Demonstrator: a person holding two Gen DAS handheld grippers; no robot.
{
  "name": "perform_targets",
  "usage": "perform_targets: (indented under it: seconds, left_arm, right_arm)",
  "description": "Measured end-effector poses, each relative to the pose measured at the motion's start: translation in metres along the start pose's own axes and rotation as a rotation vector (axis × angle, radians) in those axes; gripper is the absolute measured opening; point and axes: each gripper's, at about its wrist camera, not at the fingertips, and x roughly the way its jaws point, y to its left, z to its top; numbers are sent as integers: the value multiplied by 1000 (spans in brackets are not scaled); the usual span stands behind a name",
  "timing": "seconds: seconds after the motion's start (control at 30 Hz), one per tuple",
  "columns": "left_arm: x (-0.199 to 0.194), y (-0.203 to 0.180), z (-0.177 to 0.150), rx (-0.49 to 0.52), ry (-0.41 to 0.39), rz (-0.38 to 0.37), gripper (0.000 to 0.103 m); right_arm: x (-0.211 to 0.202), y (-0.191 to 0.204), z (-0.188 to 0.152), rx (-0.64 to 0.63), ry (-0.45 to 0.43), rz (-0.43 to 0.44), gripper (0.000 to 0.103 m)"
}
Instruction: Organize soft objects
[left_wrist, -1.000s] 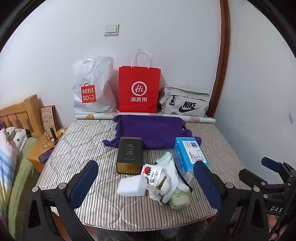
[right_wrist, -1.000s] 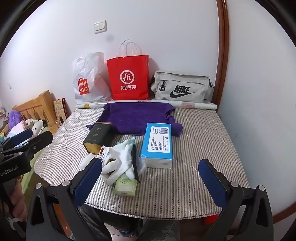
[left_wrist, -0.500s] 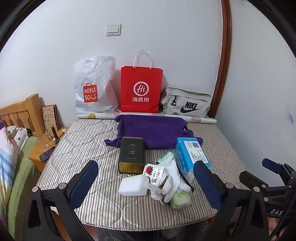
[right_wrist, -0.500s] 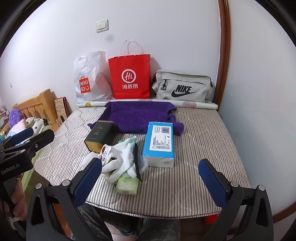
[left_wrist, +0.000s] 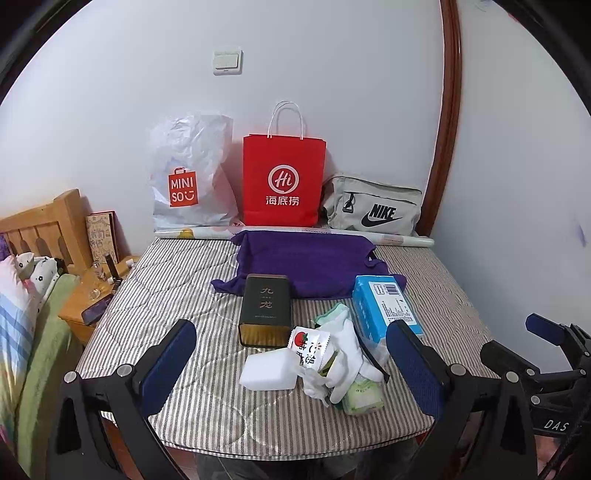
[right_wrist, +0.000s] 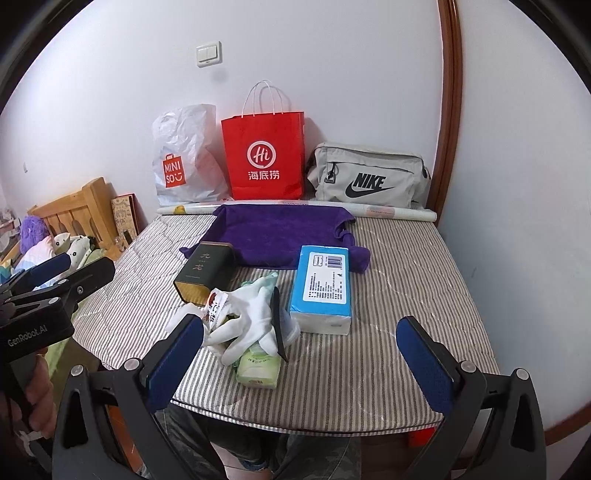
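A surface (left_wrist: 177, 295) covered with a grey striped quilted pad carries everything. Along its far edge, against the wall, stand a white plastic bag (left_wrist: 192, 173), a red paper bag (left_wrist: 283, 181) and a grey pouch (left_wrist: 373, 210), with a paper roll (left_wrist: 402, 240) lying in front of them. A purple cloth (left_wrist: 306, 262) is spread at the middle back. A dark tin (left_wrist: 265, 308) lies on the cloth's near edge, and a blue tissue pack (left_wrist: 384, 306) overlaps its right corner. Near the front sits a heap: a white sponge (left_wrist: 269, 371), a snack packet (left_wrist: 310, 347), white gloves (left_wrist: 347, 354) and a green pack (left_wrist: 364, 395), touching one another.
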Motion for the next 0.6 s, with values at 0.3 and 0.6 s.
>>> perform_targets:
  seconds: [0.3,0.6]
  left_arm:
    - [-2,1,1,3,-3,1,103]
    - [-3,0,1,4,-4,4,103]
  right_arm:
    - [-2,2,1,0,-2,6,103]
    - [-2,1,0,2,-4,10,103]
